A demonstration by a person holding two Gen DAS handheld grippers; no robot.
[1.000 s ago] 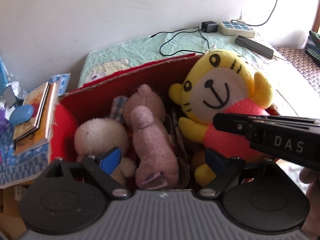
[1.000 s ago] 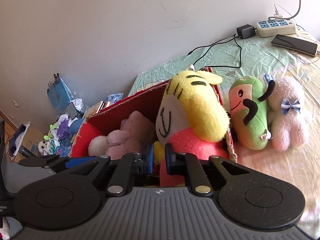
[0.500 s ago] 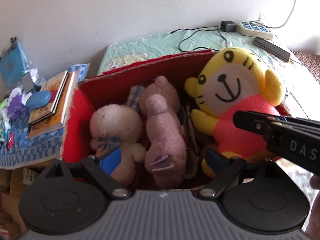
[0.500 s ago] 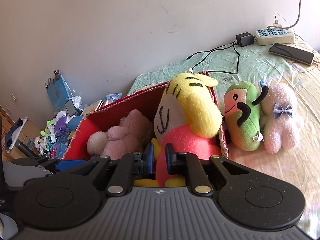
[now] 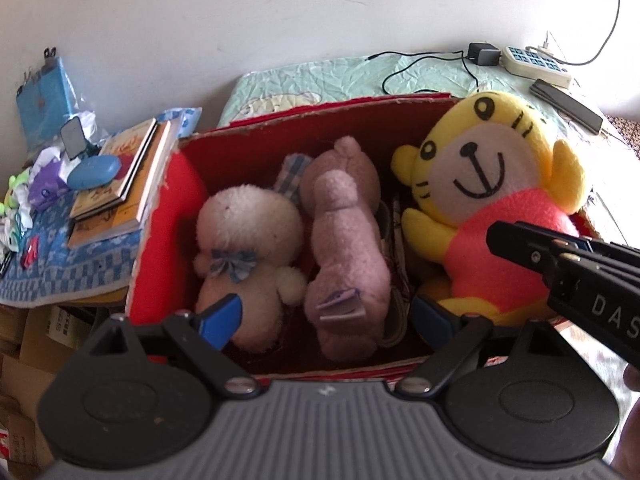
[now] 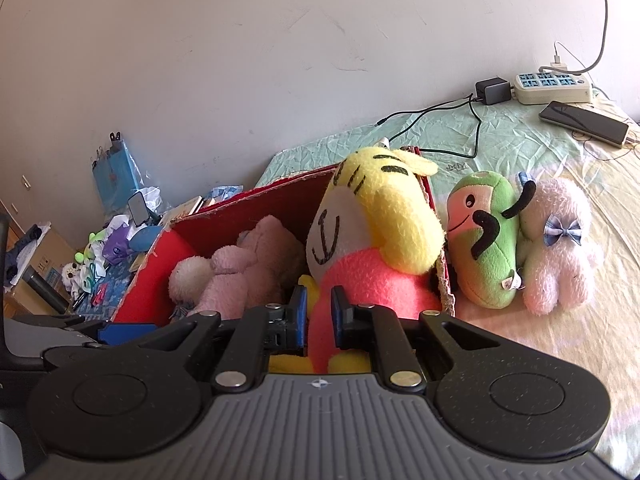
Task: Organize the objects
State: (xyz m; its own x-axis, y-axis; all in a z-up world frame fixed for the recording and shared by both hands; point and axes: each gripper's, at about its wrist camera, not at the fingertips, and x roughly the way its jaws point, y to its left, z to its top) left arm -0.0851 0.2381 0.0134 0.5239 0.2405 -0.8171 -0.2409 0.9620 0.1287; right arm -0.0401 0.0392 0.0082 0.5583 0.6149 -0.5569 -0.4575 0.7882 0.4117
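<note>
The right gripper (image 6: 319,312) pinches the yellow tiger plush (image 6: 376,240) by its pink body at the right end of the red box (image 5: 288,140); the left gripper (image 5: 326,316) hangs spread over the box, farther back than a second ago, empty

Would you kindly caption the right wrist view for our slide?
Right gripper clamps the yellow tiger plush at the red box; two plush toys wait on the bed.

Bright daylight from the right, blown-out bedsheet (image 5: 616,204), sharp focus, strong fisheye edge curvature.
</note>
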